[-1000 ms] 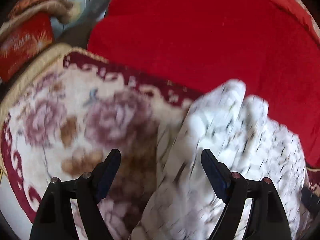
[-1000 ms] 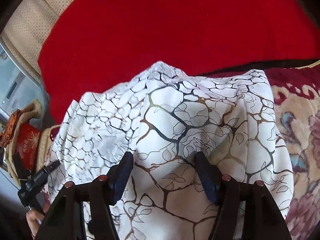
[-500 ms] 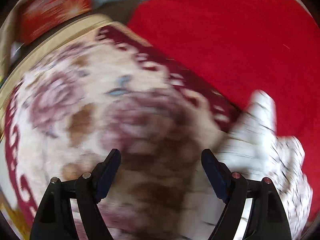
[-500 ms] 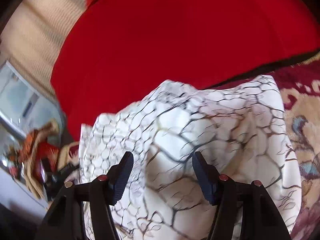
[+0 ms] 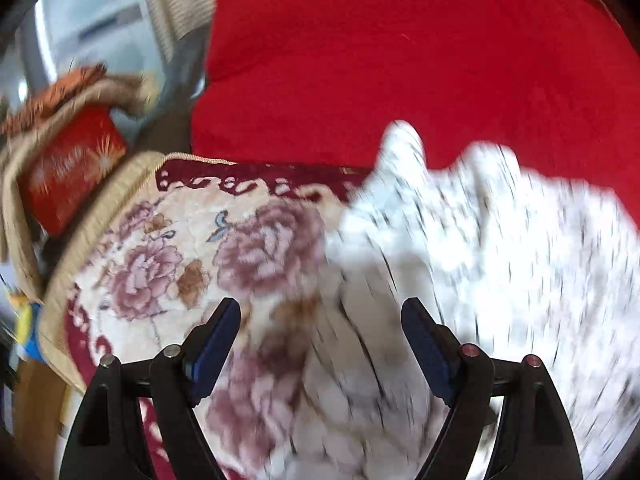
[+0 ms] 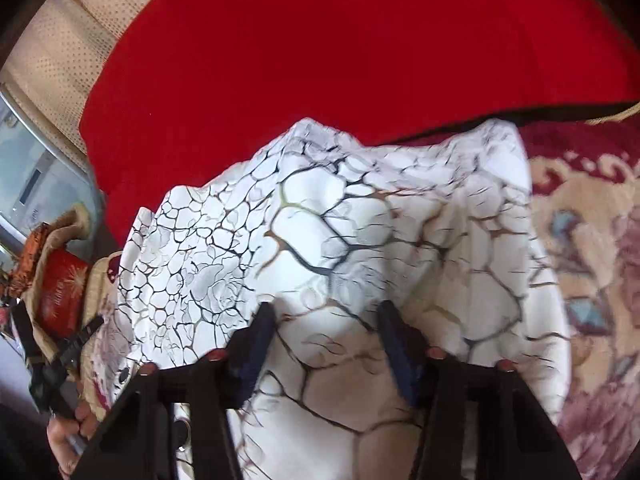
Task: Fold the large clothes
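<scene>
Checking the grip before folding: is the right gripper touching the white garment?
Cannot tell: in the right wrist view the right gripper is open over the white garment, but no gap or contact shows.

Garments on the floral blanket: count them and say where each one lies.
1. A white garment with a dark crackle print lies bunched on the floral blanket, its far edge against the red cushion. More could be hidden beneath it.

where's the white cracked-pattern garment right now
The white garment lies bunched on the floral blanket, against the red cushion, directly ahead of the right gripper.
</scene>
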`<action>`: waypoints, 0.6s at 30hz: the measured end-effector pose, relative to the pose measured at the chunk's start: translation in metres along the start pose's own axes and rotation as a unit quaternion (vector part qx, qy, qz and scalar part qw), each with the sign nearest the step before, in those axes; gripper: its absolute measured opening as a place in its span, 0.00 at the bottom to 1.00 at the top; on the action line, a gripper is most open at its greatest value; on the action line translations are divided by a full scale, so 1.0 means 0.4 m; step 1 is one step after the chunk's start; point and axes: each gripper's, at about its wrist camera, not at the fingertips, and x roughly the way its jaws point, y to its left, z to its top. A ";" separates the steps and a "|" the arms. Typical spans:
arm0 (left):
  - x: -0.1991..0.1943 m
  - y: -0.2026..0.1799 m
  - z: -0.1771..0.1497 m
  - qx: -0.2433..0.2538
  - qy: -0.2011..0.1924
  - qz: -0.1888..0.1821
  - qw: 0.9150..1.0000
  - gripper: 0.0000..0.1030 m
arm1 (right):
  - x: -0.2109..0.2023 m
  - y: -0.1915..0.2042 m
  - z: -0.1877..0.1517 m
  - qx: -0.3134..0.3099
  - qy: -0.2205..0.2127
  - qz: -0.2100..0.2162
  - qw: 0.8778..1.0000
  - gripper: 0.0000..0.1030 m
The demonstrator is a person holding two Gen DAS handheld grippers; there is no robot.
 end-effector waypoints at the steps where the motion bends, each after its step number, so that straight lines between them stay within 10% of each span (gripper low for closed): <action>1: -0.011 -0.015 -0.021 0.013 -0.002 0.003 1.000 0.81 | -0.022 0.005 -0.006 -0.005 -0.004 0.000 1.000 0.52; 9: -0.122 -0.037 -0.101 0.021 -0.056 -0.003 0.998 0.81 | -0.175 0.019 -0.088 -0.061 -0.053 -0.010 0.997 0.52; 18: -0.174 -0.046 -0.101 0.014 -0.106 -0.002 0.994 0.81 | -0.110 -0.030 -0.117 -0.053 0.008 -0.050 0.997 0.53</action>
